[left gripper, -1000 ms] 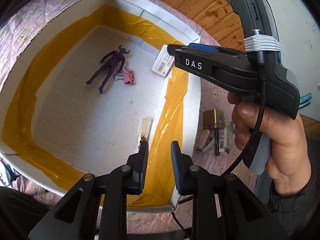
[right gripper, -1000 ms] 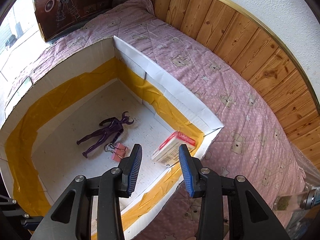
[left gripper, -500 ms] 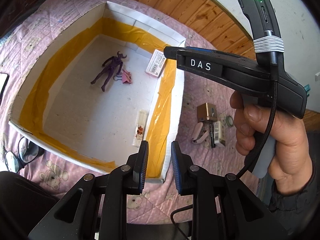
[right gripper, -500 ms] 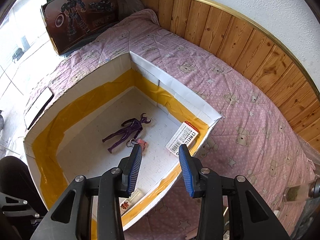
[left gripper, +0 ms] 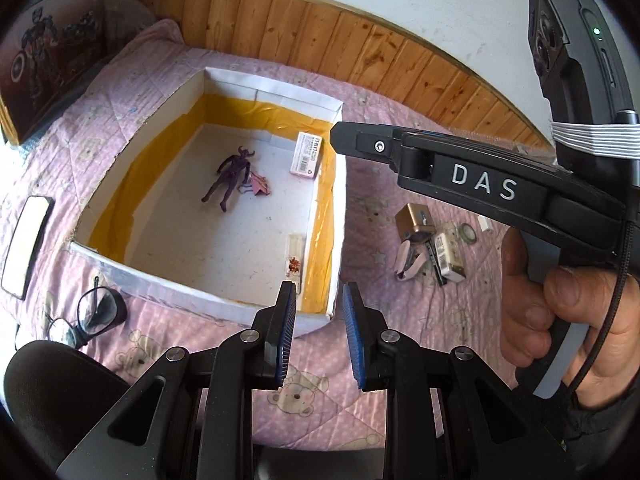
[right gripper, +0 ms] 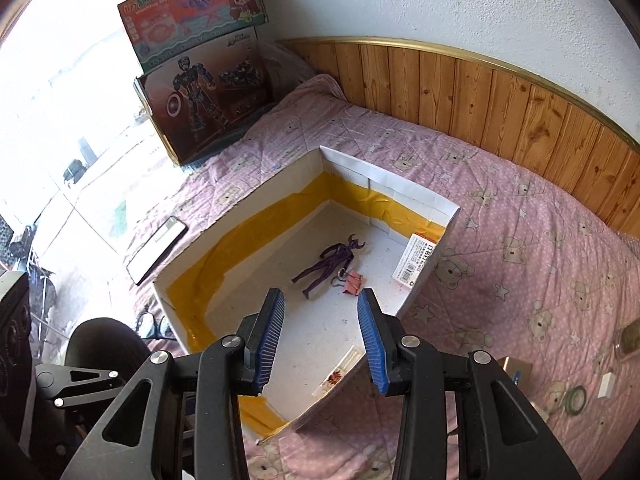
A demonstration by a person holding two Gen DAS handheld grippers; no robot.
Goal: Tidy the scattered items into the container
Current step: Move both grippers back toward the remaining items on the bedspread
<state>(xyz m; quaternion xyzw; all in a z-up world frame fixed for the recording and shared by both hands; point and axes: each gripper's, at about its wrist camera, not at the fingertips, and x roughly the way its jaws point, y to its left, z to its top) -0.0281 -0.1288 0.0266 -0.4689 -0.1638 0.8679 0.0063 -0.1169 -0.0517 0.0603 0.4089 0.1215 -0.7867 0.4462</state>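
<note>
While both tools hover empty, the left hand-held gripper (left gripper: 318, 332) has its jaws narrowly spread and the right hand-held gripper (right gripper: 322, 340) wider. Inside the cardboard box (left gripper: 338, 216), the purple figurine (left gripper: 230, 176) lies head toward the far wall. The battery-and-stapler pile (left gripper: 430, 248) on the bed is crowded; a pinch could nudge neighbours.

Beside the box (left gripper: 338, 216), the pile of small items (left gripper: 430, 246) overlaps, so single pieces blur together. In the right wrist view the box's near wall (right gripper: 348, 384) hides the clear packet's (right gripper: 340, 368) lower end, and the jar (right gripper: 629, 340) is cut off by the picture's edge.
</note>
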